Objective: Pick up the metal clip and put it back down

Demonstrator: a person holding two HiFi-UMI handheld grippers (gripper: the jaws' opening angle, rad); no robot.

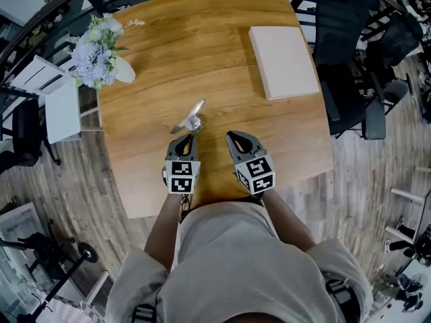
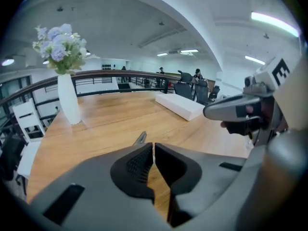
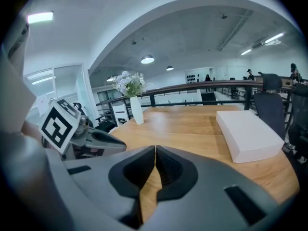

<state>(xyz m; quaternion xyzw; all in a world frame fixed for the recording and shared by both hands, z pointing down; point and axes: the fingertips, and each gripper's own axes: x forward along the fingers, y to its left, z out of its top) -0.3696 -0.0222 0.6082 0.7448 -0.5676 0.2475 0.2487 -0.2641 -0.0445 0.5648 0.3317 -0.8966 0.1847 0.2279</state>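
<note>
Lying on the round wooden table, the shiny metal clip sits just ahead of the left gripper; its jaws and the right gripper's are closed together, empty.

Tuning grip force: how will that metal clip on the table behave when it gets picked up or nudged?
The metal clip looks thin and shiny, so it is probably stiff, light and a bit slippery in a grip. It lies on the smooth wooden table, so a push would likely make it skid or pivot rather than roll.

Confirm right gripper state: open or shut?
Shut, empty. The right gripper shows its jaws meeting at the tips in its own view, only the wooden table behind them.
</note>
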